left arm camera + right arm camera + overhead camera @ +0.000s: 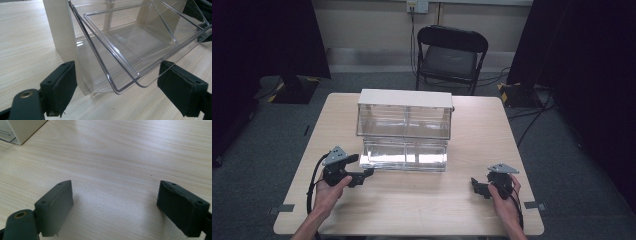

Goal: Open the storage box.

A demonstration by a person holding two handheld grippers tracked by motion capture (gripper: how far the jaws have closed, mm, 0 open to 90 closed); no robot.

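The left hand-held gripper (116, 91), jaws spread wide, sits just before the clear tilt-out bin (140, 47) of the organizer. The right hand-held gripper (115, 207) hovers open above the bare counter (120, 152).

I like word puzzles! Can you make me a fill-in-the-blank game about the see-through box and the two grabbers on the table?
1. The lower clear drawer of the organizer is pulled ____.
2. The left gripper has its jaws ____ beside the drawer's corner.
3. The right gripper hovers over the bare wooden ____.
4. Behind the table stands a black folding ____.

Missing words: out; open; table; chair
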